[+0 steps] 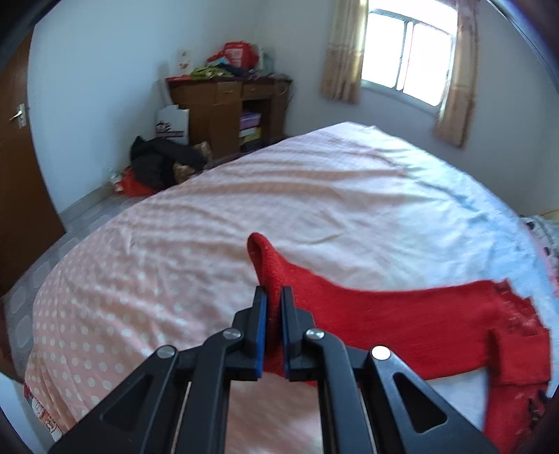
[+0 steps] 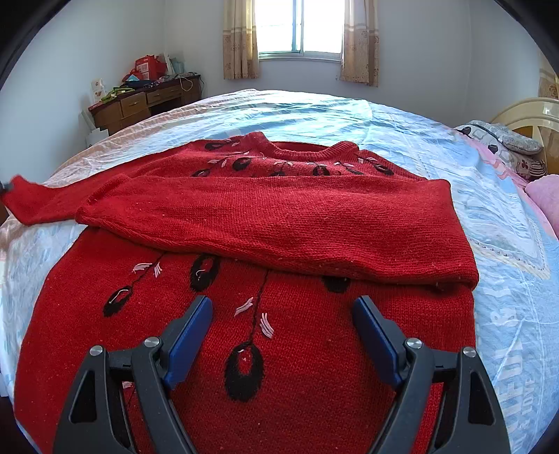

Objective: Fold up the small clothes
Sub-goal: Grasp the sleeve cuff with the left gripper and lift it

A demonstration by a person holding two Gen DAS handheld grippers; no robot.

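A red knitted sweater with black and white embroidery lies flat on the bed, collar toward the window. One sleeve is folded across the chest. The other sleeve stretches out to the left. My left gripper is shut on the cuff end of that left sleeve and holds it lifted off the bed. My right gripper is open and empty, hovering over the sweater's lower front.
The bed has a pink dotted sheet and a light blue cover. Pillows lie at the right. A wooden desk with clutter stands by the far wall, bags on the floor, a window behind.
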